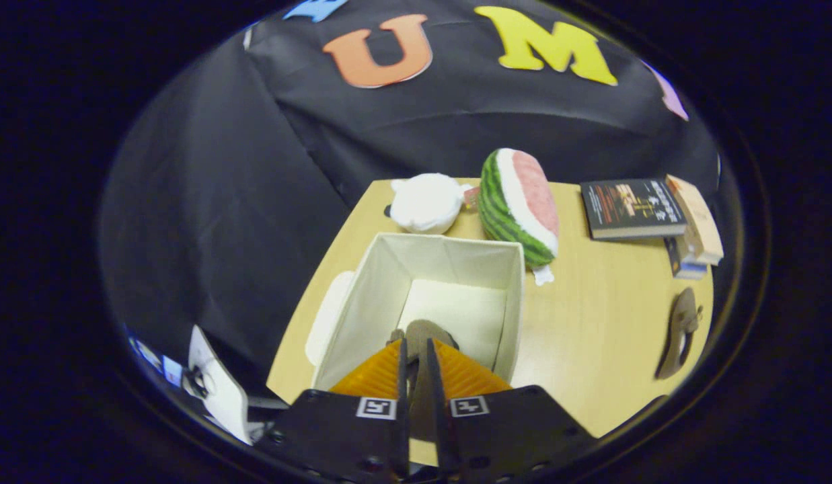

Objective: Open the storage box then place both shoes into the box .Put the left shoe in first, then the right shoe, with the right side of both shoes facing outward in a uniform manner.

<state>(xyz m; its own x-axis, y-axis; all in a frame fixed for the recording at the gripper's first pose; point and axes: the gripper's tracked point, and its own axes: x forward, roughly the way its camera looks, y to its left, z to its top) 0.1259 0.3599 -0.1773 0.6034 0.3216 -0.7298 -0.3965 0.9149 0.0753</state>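
Shoe (426,336) pinched in claw (416,366) above open storage box (389,282) (book (631,208) lettering illegible)

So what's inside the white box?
The box is open, its pale floor bare. The gripper holds a brown shoe over the near edge. The fingers cover the near corner.

Box (389,296) interior free (walls around)

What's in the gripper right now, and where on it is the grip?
The gripper is shut on a brown shoe, pinched by a thin edge between the fingers, over the open storage box. Which part of the shoe that edge is cannot be told.
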